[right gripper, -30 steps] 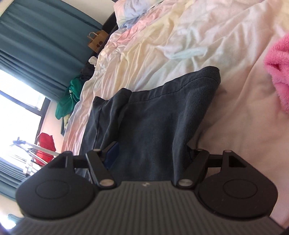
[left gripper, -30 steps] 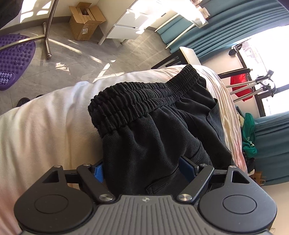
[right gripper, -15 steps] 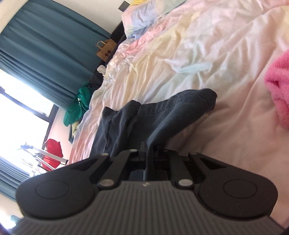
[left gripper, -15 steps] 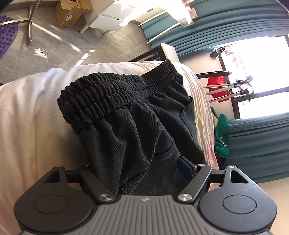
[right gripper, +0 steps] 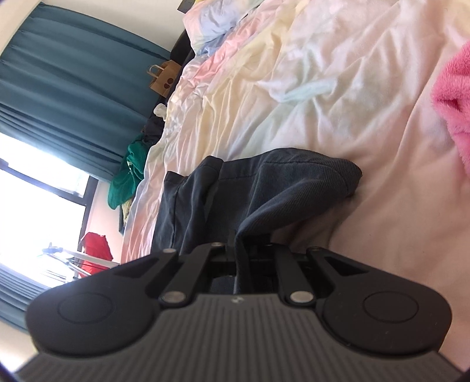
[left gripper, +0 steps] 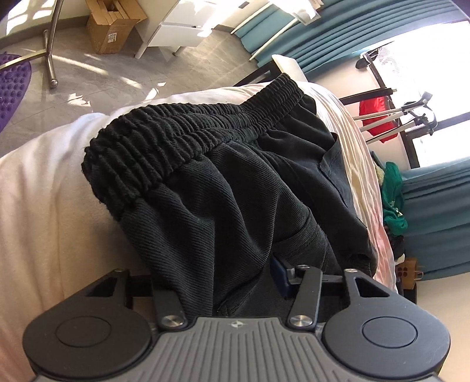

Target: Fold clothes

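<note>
Your left gripper (left gripper: 241,279) is closing with the shorts (left gripper: 229,188) bunched between its jaws — only the blue right pad (left gripper: 279,274) shows, at the cloth's edge; the other is buried in fabric. The ribbed waistband (left gripper: 188,135) lies beyond the tool, toward the edge of the bed (left gripper: 44,205). Your right gripper (right gripper: 239,255) is pressed together, pinching a fold of the shorts (right gripper: 264,191), which rise from the sheet (right gripper: 337,88) just ahead of it. Further out, a cardboard box (left gripper: 113,25) carries a white label — too small to read. A paper bag (right gripper: 164,78) shows dark dots, no legible writing.
</note>
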`<state>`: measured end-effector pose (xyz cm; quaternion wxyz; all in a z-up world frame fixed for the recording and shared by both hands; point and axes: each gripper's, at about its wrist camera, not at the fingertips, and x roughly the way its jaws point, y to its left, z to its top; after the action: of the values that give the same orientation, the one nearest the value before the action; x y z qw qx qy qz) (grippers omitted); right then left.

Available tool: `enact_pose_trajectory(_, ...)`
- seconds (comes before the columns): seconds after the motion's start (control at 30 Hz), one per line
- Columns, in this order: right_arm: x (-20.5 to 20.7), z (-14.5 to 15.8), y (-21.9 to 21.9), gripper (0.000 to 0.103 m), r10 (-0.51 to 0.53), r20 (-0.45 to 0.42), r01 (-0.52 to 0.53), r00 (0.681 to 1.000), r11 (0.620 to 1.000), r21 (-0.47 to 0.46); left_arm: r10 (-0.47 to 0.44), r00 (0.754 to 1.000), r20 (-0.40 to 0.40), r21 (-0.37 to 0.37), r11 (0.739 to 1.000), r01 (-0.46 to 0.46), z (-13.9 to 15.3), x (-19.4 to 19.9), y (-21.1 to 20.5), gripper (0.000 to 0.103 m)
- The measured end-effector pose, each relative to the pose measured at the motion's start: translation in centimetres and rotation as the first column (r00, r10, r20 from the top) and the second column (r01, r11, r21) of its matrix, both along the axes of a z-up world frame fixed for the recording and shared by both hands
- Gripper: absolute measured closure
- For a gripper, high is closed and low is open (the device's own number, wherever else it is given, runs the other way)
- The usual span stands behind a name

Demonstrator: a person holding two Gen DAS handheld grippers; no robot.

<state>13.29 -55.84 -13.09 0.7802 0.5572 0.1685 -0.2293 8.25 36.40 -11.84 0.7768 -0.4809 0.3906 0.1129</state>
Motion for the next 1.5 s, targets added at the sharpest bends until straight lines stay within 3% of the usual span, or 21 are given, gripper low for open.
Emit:
enact_pose_trajectory(0.03,0.1,0.0,0.1,0.096,0.004,-0.006,-0.004,1.000,1.000,-0.011,0.003,1.000,0.009,-0.002,1.000,-0.003,0.0,-0.1,0.1,0.075)
enact_pose_trajectory(0.07,0.3,0.1,0.2,0.096,0.006,-0.014,-0.006,1.000,1.000,-0.023,0.007,1.000,0.019,-0.006,1.000,-0.007,0.0,-0.2,0.2,0.090)
enact_pose_trajectory(0.1,0.2,0.3,0.4,0.096,0.000,-0.025,-0.001,1.000,0.999,-0.038,0.009,1.000,0.029,0.002,1.000,-0.009,0.1,-0.3,0.1,0.094)
enact_pose_trajectory(0.3,-0.6,1.4,0.8,0.096,-0.031,-0.006,0.030,0.999,0.995,-0.095,0.062,0.983,0.174,0.029,0.997,-0.068,2.5,-2.0,0.1,0.097)
enact_pose_trajectory(0.53,-2.4,4.3,1.1,0.097,0.000,0.016,0.003,1.000,0.985,-0.173,0.225,0.928,0.298,-0.184,0.967,-0.175,5.6,-7.5,1.8,0.098)
enact_pose_trajectory(0.67,-4.3,6.3,1.0,0.097,0.024,0.065,-0.010,0.998,0.977,-0.211,0.210,0.908,0.363,-0.167,0.973,-0.159,8.6,-10.3,2.5,0.098)
enact_pose_trajectory(0.8,-3.0,8.6,0.8,0.097,0.056,0.081,-0.034,0.995,0.970,-0.242,0.174,0.919,0.353,-0.142,0.981,-0.132,10.6,-8.4,2.7,0.098)
enact_pose_trajectory(0.93,2.7,11.4,1.5,0.097,0.090,0.079,-0.064,0.993,0.957,-0.283,0.188,0.922,0.338,-0.123,0.980,-0.155,12.2,-3.2,3.3,0.098)
enact_pose_trajectory(1.07,10.6,13.8,2.3,0.097,0.113,0.039,-0.093,0.993,0.935,-0.343,0.202,0.923,0.328,-0.158,0.975,-0.158,11.7,5.4,4.4,0.097)
enact_pose_trajectory(1.13,15.4,13.9,2.5,0.097,0.119,-0.006,-0.113,0.993,0.921,-0.372,0.191,0.933,0.304,-0.118,0.980,-0.162,11.1,10.6,4.3,0.097)
enact_pose_trajectory(1.33,28.5,8.8,2.3,0.096,0.130,-0.169,-0.187,0.977,0.904,-0.384,0.150,0.970,0.191,-0.016,0.989,-0.149,7.2,24.9,4.0,0.097)
enact_pose_trajectory(1.5,35.3,3.0,1.9,0.096,0.153,-0.281,-0.255,0.947,0.891,-0.375,0.091,0.988,0.125,0.044,0.994,-0.097,2.7,31.9,3.5,0.096)
